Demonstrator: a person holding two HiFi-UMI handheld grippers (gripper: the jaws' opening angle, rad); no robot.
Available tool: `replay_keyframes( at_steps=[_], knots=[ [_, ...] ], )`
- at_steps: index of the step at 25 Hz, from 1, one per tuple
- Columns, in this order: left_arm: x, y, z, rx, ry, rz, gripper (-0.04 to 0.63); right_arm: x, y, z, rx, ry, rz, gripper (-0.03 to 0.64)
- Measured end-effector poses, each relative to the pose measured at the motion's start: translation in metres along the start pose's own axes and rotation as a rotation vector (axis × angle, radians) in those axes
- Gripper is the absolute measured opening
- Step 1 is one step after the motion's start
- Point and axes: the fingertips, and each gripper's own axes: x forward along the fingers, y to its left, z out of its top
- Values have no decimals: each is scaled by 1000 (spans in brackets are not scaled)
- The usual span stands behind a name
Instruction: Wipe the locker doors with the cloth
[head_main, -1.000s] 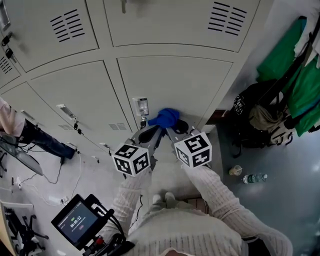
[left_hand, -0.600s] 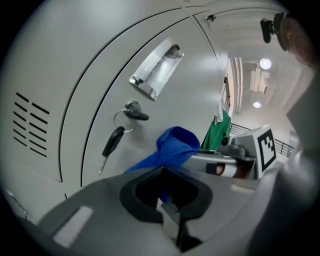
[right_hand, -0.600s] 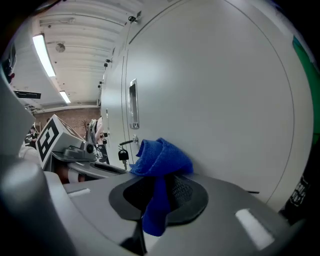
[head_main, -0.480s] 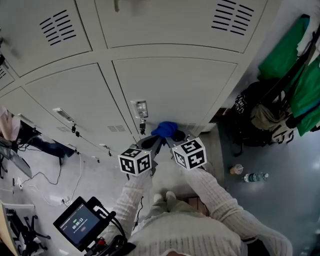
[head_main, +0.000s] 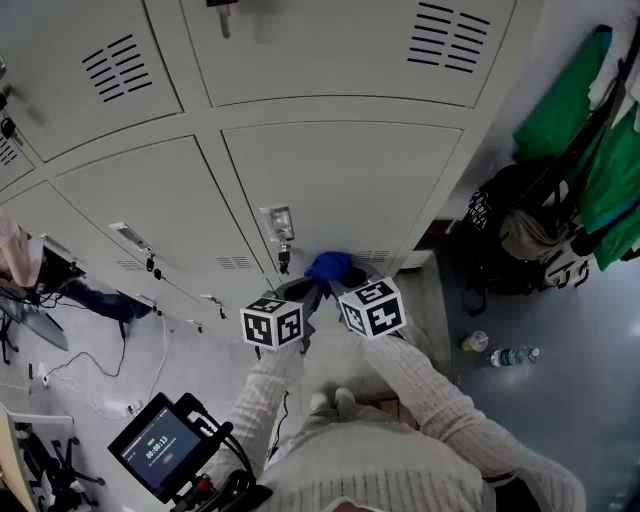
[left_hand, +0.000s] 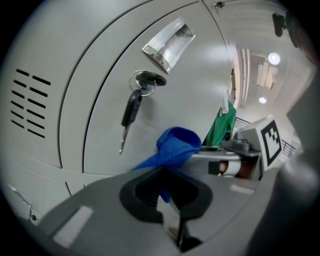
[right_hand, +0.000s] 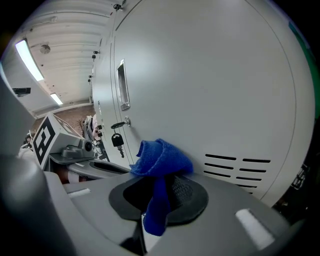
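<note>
The bank of pale grey lockers (head_main: 150, 200) fills the wall ahead, and the work is low down on the lower right-hand locker door (head_main: 340, 180); both tools are brought close together at its bottom edge, near the slotted vents (right_hand: 235, 167); the right gripper (head_main: 345, 278) has its jaws closed on the blue cloth (head_main: 328, 266), a tail of it hanging down between the pads while the bunched head sits against the door, as far as I can judge; the left gripper (head_main: 305, 292) comes in just beside it, jaws drawn almost together with a thin blue corner of the same cloth pinched between them, so the two share one rag; to my eye that cloth is light, soft and floppy, with no stiffness of its own, so it wants gripping deep in the bunch rather than by a loose edge, or it will likely slide out under pressure on smooth painted metal; the key (left_hand: 131, 111) dangling from the lock under the handle (left_hand: 168, 44) is near enough to snag a trailing fold.
</note>
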Motion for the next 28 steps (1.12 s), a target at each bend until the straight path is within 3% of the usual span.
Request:
replay_keyframes(
  at_steps=[4, 7, 14, 20, 24, 28],
  knots=[
    [-1, -9, 2, -37, -27, -38, 5, -12, 0, 2, -19, -14, -17, 44],
    [-1, -33, 16, -4, -65, -74, 5, -35, -5, 16, -54, -61, -33, 44],
    [-24, -119, 103, 219, -207, -250, 5, -125, -13, 107, -128, -378, -59, 44],
    [-52, -186, 199, 465, -417, -282, 5, -198, -13, 206, -253, -646, -133, 44],
    [-57, -210, 233, 560, -453, -287, 5, -220, -20, 244, -303, -720, -176, 44],
    [-57, -229, 242, 664, -449, -282, 5, -231, -26, 262, -314, -748, -187, 44]
  ],
)
